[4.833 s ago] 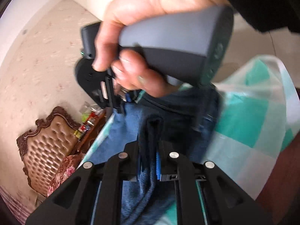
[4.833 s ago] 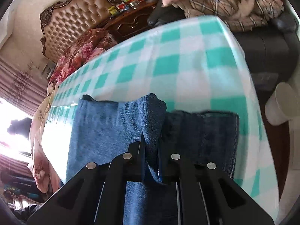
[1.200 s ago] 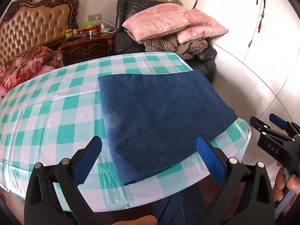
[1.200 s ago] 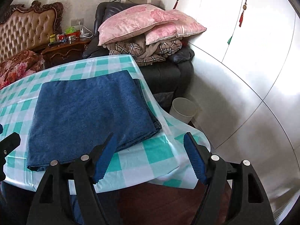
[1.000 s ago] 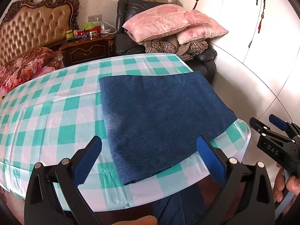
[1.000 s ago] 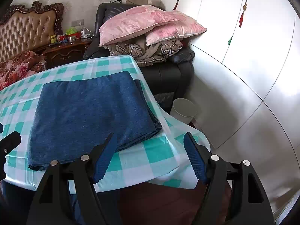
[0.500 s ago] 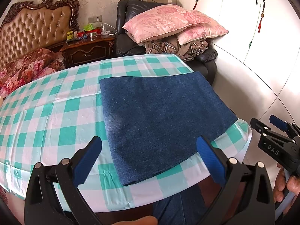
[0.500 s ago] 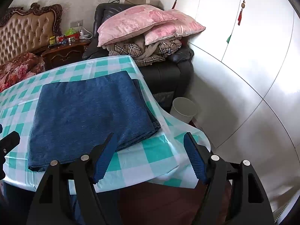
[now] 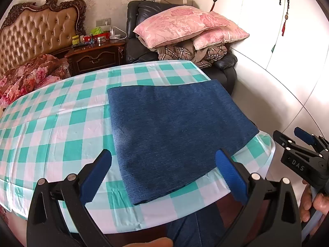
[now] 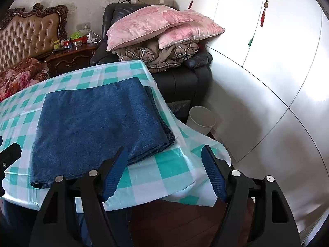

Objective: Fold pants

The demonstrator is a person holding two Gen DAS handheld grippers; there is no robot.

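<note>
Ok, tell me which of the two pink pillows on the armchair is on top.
The larger pink pillow is on top; the smaller one sticks out from beneath it toward the wardrobe.

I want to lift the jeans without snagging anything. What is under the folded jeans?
The folded jeans lie on the checked tablecloth. Anything under their middle is covered.

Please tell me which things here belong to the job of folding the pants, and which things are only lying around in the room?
Belong to the job:
- folded pants
- left gripper, open
- right gripper, open
- checked table

Just lying about:
- pink pillows
- plaid blankets
- white bin
- nightstand
</note>
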